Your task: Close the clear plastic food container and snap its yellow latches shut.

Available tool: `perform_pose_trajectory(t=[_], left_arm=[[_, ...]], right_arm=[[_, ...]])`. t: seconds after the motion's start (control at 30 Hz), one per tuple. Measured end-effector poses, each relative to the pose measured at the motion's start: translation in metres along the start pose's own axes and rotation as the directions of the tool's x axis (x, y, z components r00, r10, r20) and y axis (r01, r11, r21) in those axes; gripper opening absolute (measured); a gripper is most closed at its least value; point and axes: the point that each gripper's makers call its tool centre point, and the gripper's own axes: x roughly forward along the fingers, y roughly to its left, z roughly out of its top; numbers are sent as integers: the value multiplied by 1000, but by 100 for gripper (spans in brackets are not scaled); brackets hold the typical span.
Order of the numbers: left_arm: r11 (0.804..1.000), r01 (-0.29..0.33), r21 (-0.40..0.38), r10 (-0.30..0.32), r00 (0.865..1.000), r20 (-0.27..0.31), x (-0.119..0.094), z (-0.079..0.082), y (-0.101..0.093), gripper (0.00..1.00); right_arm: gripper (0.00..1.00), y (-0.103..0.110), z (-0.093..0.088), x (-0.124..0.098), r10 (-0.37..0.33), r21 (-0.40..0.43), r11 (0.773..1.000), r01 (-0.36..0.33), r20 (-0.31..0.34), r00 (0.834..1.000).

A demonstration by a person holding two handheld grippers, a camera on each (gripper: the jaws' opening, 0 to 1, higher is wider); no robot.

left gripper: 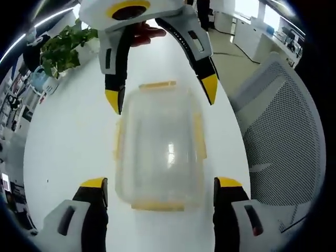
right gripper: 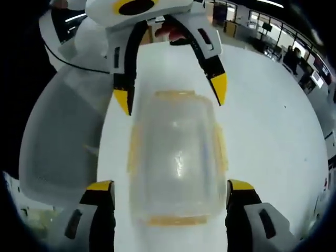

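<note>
Clear plastic food container (left gripper: 160, 152) sat lengthwise between both spread-apart, empty tools on the tabletop (left gripper: 68, 142), left tool (left gripper: 160, 191) and right tool (right gripper: 172, 191) facing each other at opposite short ends.

container (left gripper: 159, 152): clear | latches (left gripper: 199, 135): yellow | table (left gripper: 68, 142): white

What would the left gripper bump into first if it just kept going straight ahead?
Most likely the clear container. It sits on the white table right between the open left gripper jaws. Past it the right gripper points back from the far side. How near is unclear.
</note>
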Motion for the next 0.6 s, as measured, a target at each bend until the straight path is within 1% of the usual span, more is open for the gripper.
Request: perform_pose_trajectory(t=[0.27, 0.37, 0.43, 0.57, 0.6], left_arm=[[1000, 12, 8, -11, 999, -32, 7, -7, 1, 85], [1000, 22, 20, -21, 999, -44, 11, -7, -2, 85], [1000, 20, 24, -19, 999, -48, 13, -7, -2, 84], [999, 25, 38, -22, 998, -65, 19, -7, -3, 84], [999, 23, 39, -20, 998, -67, 19, -7, -3, 84]], right_arm=[[87, -4, 0, 4, -19, 8, 1000, 19, -8, 1000], [86, -2, -5, 9, -29, -14, 1000, 28, -38, 999], [85, -5, -7, 10, -50, -36, 998, 48, -51, 997], [81, -9, -7, 10, -63, -44, 997, 60, -59, 996], [81, -9, -7, 10, -59, -35, 998, 57, -57, 997]])
